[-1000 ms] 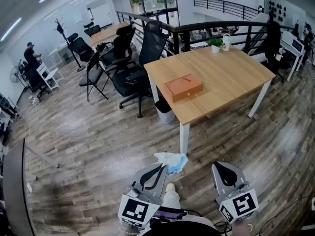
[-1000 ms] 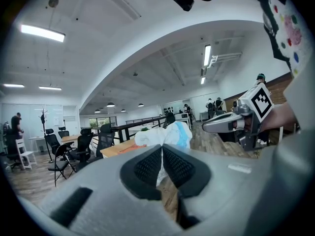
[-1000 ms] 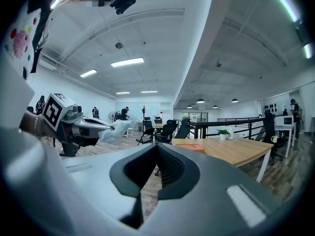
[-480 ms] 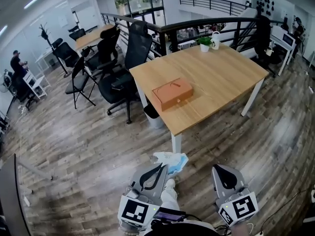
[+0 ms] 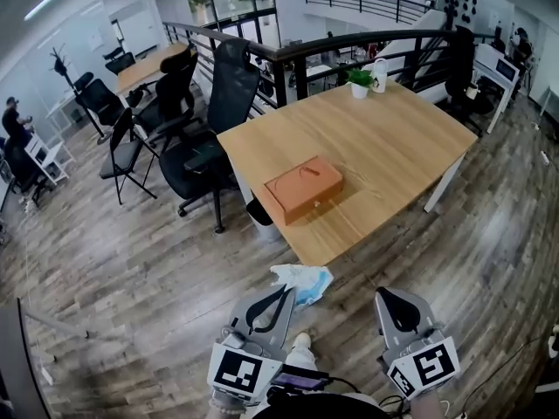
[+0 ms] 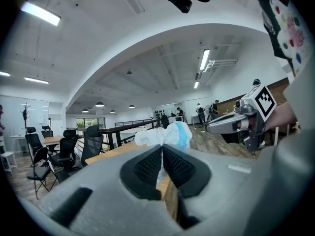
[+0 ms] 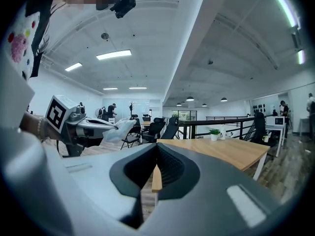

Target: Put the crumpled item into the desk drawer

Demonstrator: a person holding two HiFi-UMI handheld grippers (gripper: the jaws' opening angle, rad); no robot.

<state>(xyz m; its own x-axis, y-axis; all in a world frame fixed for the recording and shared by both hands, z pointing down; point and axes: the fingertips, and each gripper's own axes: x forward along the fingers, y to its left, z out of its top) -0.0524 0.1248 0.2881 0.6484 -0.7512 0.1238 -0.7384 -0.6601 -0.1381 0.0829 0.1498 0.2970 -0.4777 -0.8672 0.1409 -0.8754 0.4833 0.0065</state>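
Note:
My left gripper is shut on a crumpled white and blue item, which sticks out past its fingertips. In the left gripper view the same crumpled item bulges above the closed jaws. My right gripper hangs beside it to the right, shut and holding nothing; its jaws meet with no gap in the right gripper view. Ahead stands a wooden desk with an orange-brown box near its front left corner. No drawer shows from here.
Black office chairs crowd the desk's left side. A small bin sits under its corner. A potted plant and a white jug stand at the desk's far edge, by a black railing. A person is far left.
The view has moved closer to the desk, which now sits lower and nearer in the head view. Both grippers keep their places, the left one still clamped on the crumpled item.

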